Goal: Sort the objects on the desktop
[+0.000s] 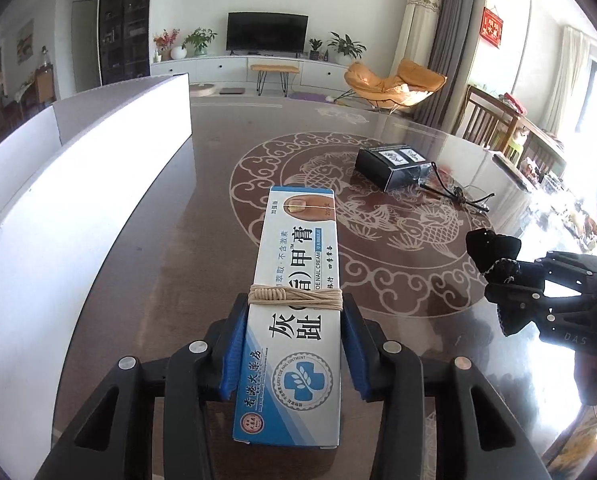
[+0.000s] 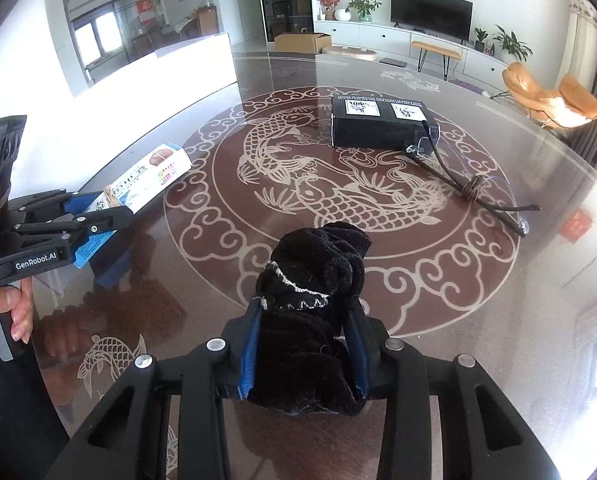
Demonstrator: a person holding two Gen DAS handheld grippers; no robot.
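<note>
Both grippers are loaded mid-sort. The left gripper (image 1: 294, 344) is pinching a blue-and-white ointment box (image 1: 298, 300) across its width, blue fingers (image 1: 234, 344) pressing both long sides just behind the twine wrap (image 1: 294, 298), and the box is sticking out forward over the desk (image 1: 202, 208), clear of the glass and beside the white bin (image 1: 78, 200) on the left. The right gripper (image 2: 304, 344) is clamping a balled black sock (image 2: 314, 292), fabric bulging out past the fingers (image 2: 250, 352), and is hanging over the near edge of the fish medallion. A black box (image 2: 374, 124) and a twine-tied pair of glasses (image 2: 474, 188) are lying on the far side of the desk, touching or nearly so; the fisheye is not letting me tell which. My read: the step in hand is carrying the ointment box to the white bin while the sock waits. To do it well, keep the squeeze steady, since the box is long and held near its back end, so it may pivot down at the front. Lift the nose over the bin wall before letting go. Keep the right gripper still and well apart so the two are not colliding. The bin interior is not visible, so the drop spot is a guess.
</note>
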